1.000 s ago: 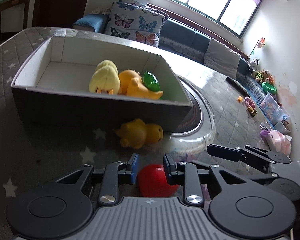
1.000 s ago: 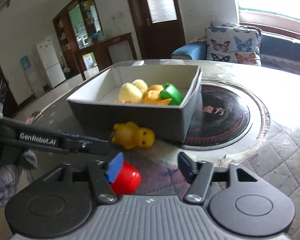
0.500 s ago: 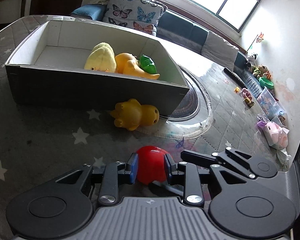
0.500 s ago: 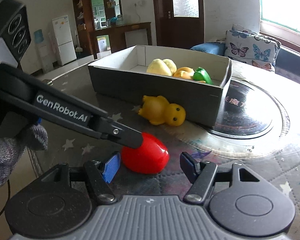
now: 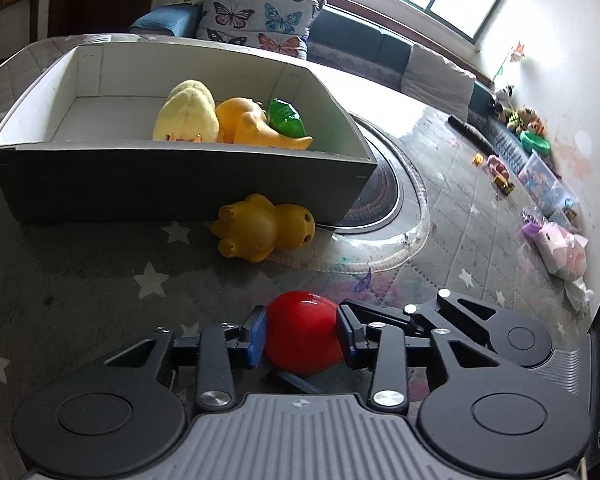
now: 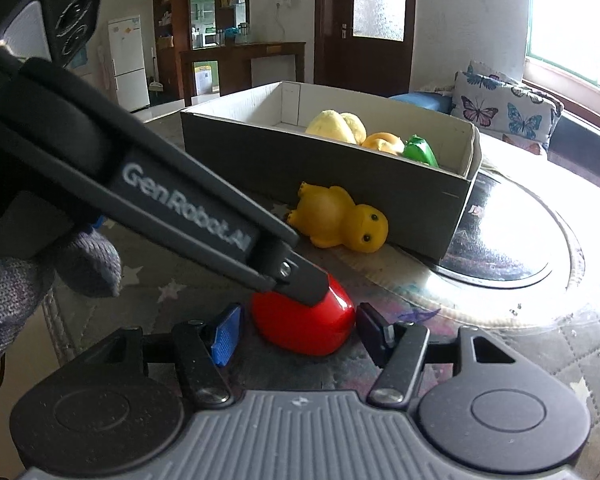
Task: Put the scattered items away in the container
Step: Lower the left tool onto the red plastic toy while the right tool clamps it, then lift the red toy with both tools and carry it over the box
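Centrally, a glossy red egg-shaped toy (image 5: 304,338) lies on the quilted, star-printed table cover (image 5: 80,280). The left gripper (image 5: 302,338) brackets it; its jaws are opening, and the blue pads (image 5: 256,336) sit just beside the toy's flanks (whether they press on it cannot be told). The right gripper (image 6: 296,332) also straddles the toy; its jaws are closing, with a clear gap at the left pad. A gloved hand (image 6: 32,276) shows at the frame edge. The rectangular cardboard box (image 5: 180,184), dark outside and white inside, holds a pale yellow plush toy (image 5: 186,116), an orange rubber toy (image 5: 252,122) and a shiny green piece (image 5: 286,118). A smooth yellow rubber duck (image 5: 264,228) lies on its side just outside the box's near wall, beyond the red toy.
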{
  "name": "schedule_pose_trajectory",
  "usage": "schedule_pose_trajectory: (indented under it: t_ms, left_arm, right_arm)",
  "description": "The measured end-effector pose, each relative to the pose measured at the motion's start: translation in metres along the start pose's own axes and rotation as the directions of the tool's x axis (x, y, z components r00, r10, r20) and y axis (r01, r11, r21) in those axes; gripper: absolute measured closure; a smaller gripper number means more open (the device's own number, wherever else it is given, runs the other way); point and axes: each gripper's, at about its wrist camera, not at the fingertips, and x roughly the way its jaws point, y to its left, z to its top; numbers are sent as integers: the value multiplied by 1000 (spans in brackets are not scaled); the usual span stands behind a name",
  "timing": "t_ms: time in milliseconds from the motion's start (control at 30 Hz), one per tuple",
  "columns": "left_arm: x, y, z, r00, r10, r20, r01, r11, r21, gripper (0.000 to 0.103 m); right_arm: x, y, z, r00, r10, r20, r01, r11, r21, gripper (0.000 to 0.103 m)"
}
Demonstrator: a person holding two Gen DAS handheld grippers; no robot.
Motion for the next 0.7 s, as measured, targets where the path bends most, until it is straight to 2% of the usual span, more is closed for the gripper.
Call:
schedule_pose_trajectory:
  t_ms: [100,433,700]
  left_arm:
    - [2,-1,1,1000,2,-7,-2,1000,9,59]
    - [7,-4,4,1000,-5,-26,7,997,78,55]
    - [16,-4,9,997,-30,-67,40,988,152,47]
  right_arm:
    - [0,-2,0,1000,-1,5,1,1000,3,44]
    - [0,-5,-2,1000,25,17,-25,1000,-12,44]
    - [0,-10,-3,998,56,28,-56,998,-26,44]
